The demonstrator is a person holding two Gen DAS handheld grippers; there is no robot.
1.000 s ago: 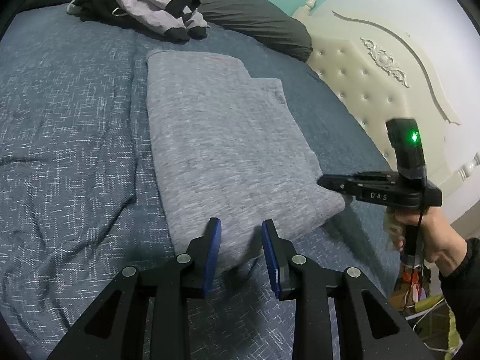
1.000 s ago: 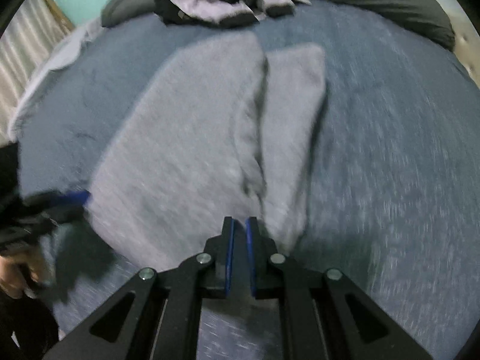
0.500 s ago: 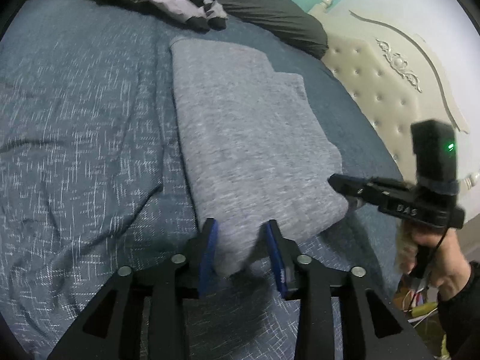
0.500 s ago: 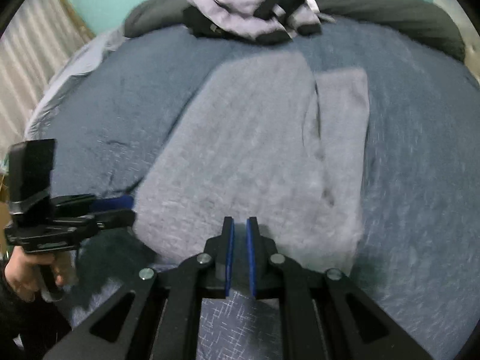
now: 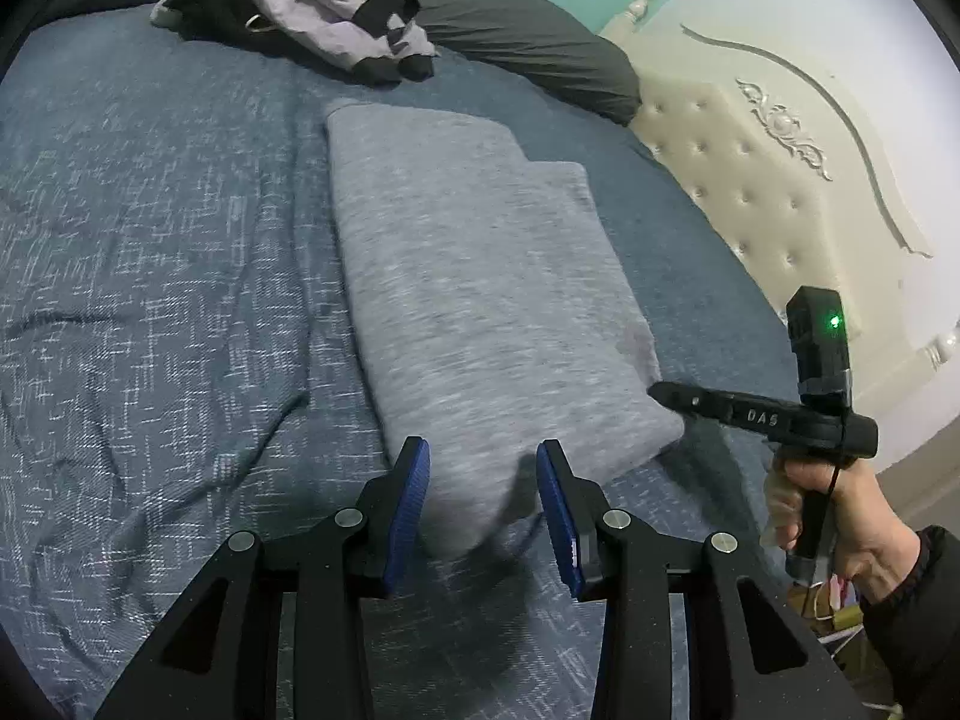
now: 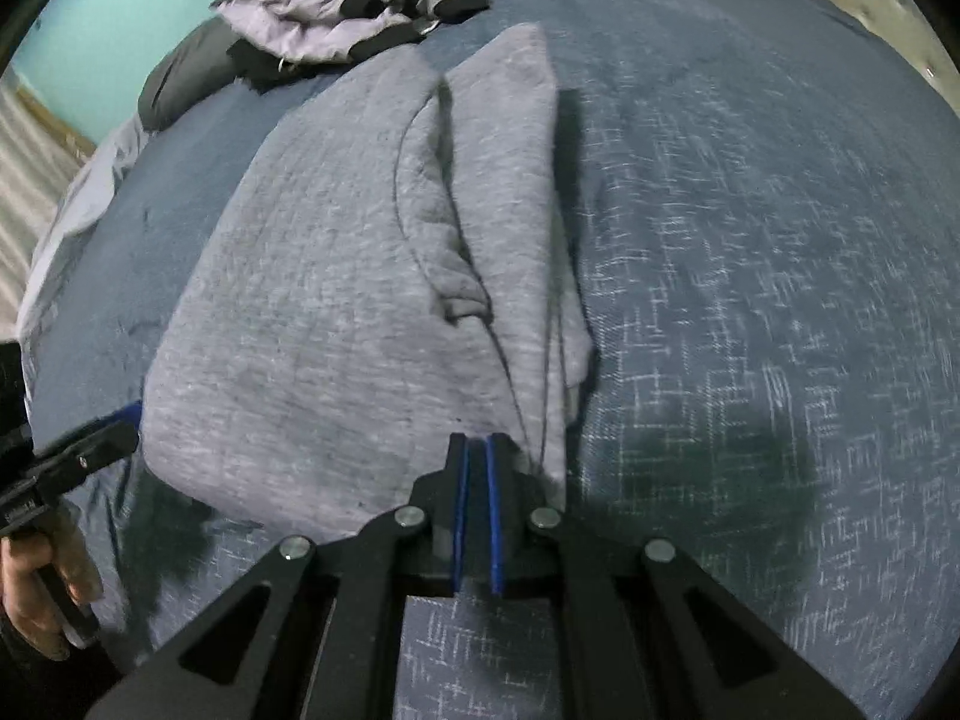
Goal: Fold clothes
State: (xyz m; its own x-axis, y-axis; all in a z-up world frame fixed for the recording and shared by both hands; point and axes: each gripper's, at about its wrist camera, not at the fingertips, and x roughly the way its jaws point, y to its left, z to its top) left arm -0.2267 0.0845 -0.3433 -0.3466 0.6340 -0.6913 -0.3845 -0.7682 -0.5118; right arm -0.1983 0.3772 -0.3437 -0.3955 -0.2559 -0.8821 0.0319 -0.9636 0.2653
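Garment: a grey folded garment [image 5: 480,300] lies flat on the blue bedspread [image 5: 150,240], long side running away from both cameras.
Fold detail: only the right wrist view shows the overlapped layers and a puckered seam on the garment's right half [image 6: 474,276]; the left wrist view shows a smooth top with a narrower layer stepping out on the right.
Left gripper: the left gripper [image 5: 483,480] has its jaws part-way apart, having just widened; the garment's near left corner sits between the blue pads [image 5: 411,498], which do not press on it.
Right gripper: the right gripper [image 6: 474,468] has its jaws almost together with nothing between them, tips over the garment's near edge; in the left view it appears from the side [image 5: 663,391], tip at the near right corner.
Hands: the right hand [image 5: 840,510] with a dark sleeve shows only in the left view; the left hand [image 6: 42,600] only in the right view.
Beyond: a lilac and black jacket [image 5: 324,0] lies crumpled at the far end, next to a dark pillow [image 5: 528,42].
Headboard: the cream tufted headboard [image 5: 750,168] shows plainly in the left view only.
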